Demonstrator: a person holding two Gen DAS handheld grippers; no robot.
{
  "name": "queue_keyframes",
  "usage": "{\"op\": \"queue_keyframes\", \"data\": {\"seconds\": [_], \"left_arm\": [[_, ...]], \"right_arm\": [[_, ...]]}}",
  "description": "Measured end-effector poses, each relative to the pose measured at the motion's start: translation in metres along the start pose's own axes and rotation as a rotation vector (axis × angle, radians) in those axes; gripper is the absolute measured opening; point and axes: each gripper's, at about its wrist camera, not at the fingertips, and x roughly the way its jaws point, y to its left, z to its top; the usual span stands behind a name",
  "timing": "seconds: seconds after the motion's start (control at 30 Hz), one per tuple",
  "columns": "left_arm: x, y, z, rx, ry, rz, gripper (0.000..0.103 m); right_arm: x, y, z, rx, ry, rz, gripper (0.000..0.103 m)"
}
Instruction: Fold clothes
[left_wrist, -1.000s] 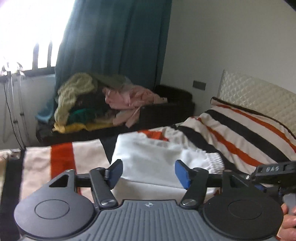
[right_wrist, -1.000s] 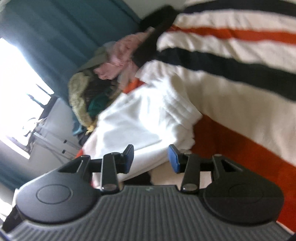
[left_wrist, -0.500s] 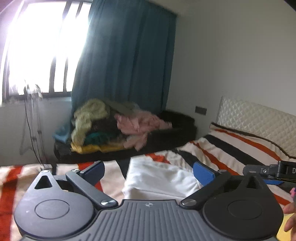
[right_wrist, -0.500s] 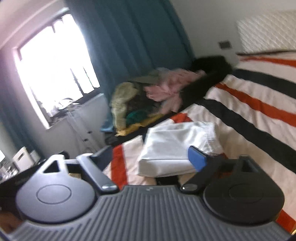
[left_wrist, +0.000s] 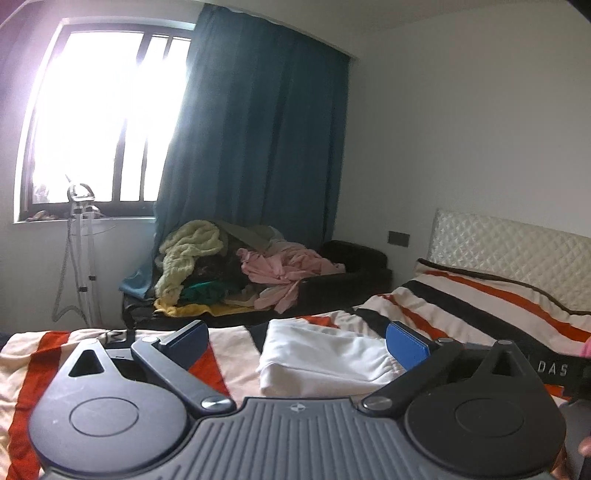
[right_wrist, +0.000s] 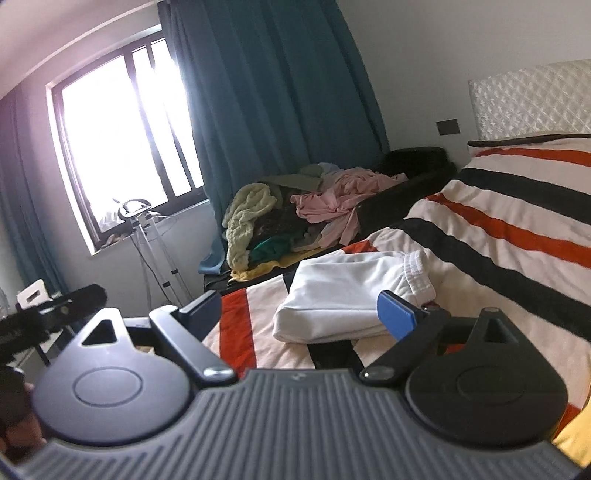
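Observation:
A folded white garment with an elastic waistband lies on the striped bedspread. My left gripper hovers well back from it, open, with nothing between its blue pads. In the right wrist view the same white garment rests on the bedspread, and my right gripper is open and empty, held apart from the cloth. The other gripper's black body shows at the right edge of the left view and the left edge of the right view.
A heap of unfolded clothes, yellow, pink and green, sits on a dark sofa beyond the bed. A teal curtain, a bright window and a white stand line the far wall. A quilted headboard is at right.
Both grippers opened wide and let go of the white garment, then drew back and rose. The right gripper rolled from tilted to nearly upright. The folded garment stays on the bed.

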Motion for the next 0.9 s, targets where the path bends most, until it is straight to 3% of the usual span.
{"op": "queue_keyframes", "data": {"seconds": [0.27,0.67,0.9], "left_arm": [[-0.002,0.022,-0.021,0.013,0.038,0.033,0.103],[0.034,0.059,-0.037,-0.008,0.084,0.099,0.103],[0.05,0.065,-0.047,-0.011,0.076,0.095,0.103]], "right_arm": [[0.012,0.011,-0.039,-0.095,-0.013,-0.069,0.092],[0.066,0.03,-0.057,-0.166,-0.016,-0.131,0.092],[0.073,0.032,-0.064,-0.162,0.017,-0.099,0.092]]}}
